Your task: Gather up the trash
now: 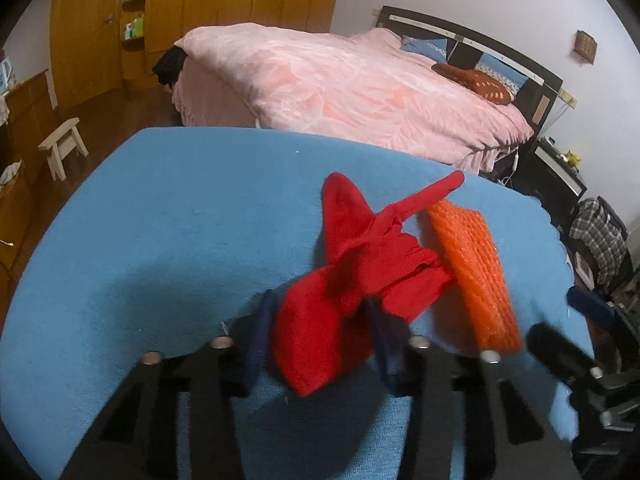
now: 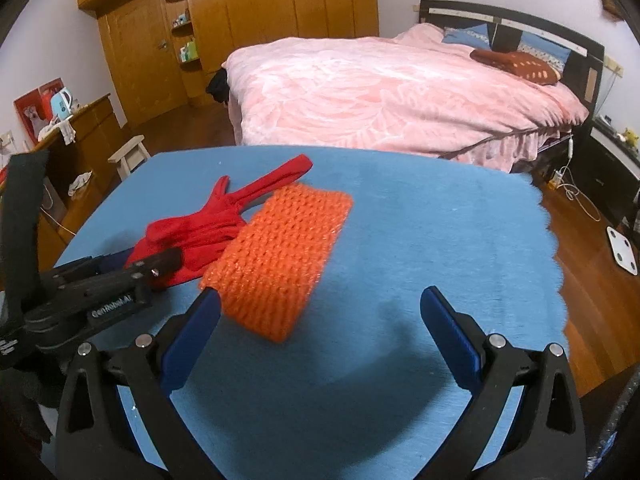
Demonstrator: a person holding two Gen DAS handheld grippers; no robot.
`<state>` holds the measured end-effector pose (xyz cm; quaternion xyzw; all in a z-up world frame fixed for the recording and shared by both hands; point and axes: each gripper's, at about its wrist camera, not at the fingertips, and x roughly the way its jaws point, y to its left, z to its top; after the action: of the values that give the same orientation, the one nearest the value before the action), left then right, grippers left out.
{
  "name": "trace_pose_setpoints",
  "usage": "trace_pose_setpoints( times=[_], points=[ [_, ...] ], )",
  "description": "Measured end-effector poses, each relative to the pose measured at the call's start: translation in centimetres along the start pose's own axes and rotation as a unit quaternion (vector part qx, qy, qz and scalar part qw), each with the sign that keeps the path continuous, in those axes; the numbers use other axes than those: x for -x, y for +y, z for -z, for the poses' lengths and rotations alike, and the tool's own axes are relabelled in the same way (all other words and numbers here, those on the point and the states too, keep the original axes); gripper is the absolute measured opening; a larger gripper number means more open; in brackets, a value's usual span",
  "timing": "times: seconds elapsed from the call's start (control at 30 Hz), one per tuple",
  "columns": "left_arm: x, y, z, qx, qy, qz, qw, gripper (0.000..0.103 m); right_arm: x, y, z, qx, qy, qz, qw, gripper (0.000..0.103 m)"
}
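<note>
Two pieces of trash lie on the blue cloth [image 2: 400, 240] in front of you, and no bin or bag to take them shows in either view, so nothing is in a container yet. Behind the cloth stands the bed with its pink cover [image 2: 380, 92], and beyond that the wooden wardrobe [image 2: 260, 12]; its open shelves hold small bottles too far off to make out.

On the cloth, the larger piece is the orange foam net [image 2: 280, 264], a flat mesh sleeve lying aslant. Its near end sits just beside the left finger of your right gripper [image 2: 320, 320], whose blue pads stand wide apart over bare cloth with nothing between them; that finger's tip looks to touch the net's corner, though you cannot tell for certain.

Just left of the net, touching its long edge, is the red plastic bag [image 1: 360, 264], crumpled, with one handle strap reaching toward the far side. Your left gripper [image 1: 320, 320] has its fingers drawn in on the near part of that bag: the red plastic fills the gap between the dark blue pads, which press it from both sides. The rest of the bag rests on the cloth.
</note>
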<state>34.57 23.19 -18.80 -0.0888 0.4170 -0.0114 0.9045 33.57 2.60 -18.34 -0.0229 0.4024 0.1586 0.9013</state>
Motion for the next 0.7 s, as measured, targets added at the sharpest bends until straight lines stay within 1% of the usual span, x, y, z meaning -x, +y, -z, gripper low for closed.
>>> trace_pose_setpoints(
  times=[0.03,0.07,0.13,0.23,0.4,0.43,0.47,0.53,0.6,0.63,0.67,0.7],
  points=[
    [0.0,0.1,0.0,0.002,0.0,0.002,1.0,0.028,-0.2,0.1,0.0,0.0,0.003,0.001,1.0,0.097],
    [0.0,0.1,0.0,0.001,0.0,0.004,1.0,0.025,-0.5,0.3,0.1,0.001,0.007,0.001,1.0,0.097],
    [0.0,0.0,-0.1,-0.001,0.0,0.007,1.0,0.017,-1.0,0.7,0.2,0.002,0.013,-0.002,1.0,0.097],
    [0.0,-0.1,-0.1,-0.005,-0.001,0.011,0.9999,0.012,-1.4,1.2,0.3,0.007,0.019,-0.007,1.0,0.097],
    [0.0,0.0,0.0,-0.005,-0.002,0.015,0.9999,0.01,-2.1,1.5,0.2,0.005,0.028,-0.018,0.999,0.095],
    [0.0,0.0,0.0,-0.004,-0.002,0.016,0.9999,0.01,-2.3,1.5,0.2,0.005,0.032,-0.022,0.999,0.088],
    [0.1,0.0,0.0,-0.004,-0.003,0.016,0.9999,0.01,-2.6,1.6,0.1,0.006,0.037,-0.025,0.999,0.078],
    [0.1,0.1,0.0,-0.003,-0.003,0.018,0.9998,0.01,-2.9,1.7,0.1,0.006,0.041,-0.025,0.999,0.075],
    [0.1,0.1,0.0,-0.002,-0.003,0.019,0.9998,0.01,-2.9,1.7,-0.1,0.007,0.038,-0.028,0.999,0.063],
    [0.1,0.1,0.0,-0.001,-0.003,0.019,0.9998,0.01,-2.8,1.7,0.0,0.008,0.038,-0.03,0.999,0.051],
    [0.2,0.0,-0.1,-0.002,-0.004,0.018,0.9998,0.01,-2.8,1.7,0.0,0.009,0.039,-0.031,0.999,0.042],
    [0.2,0.0,-0.1,-0.003,-0.005,0.017,0.9998,0.01,-2.7,1.7,0.0,0.013,0.039,-0.033,0.999,0.038]
  ],
)
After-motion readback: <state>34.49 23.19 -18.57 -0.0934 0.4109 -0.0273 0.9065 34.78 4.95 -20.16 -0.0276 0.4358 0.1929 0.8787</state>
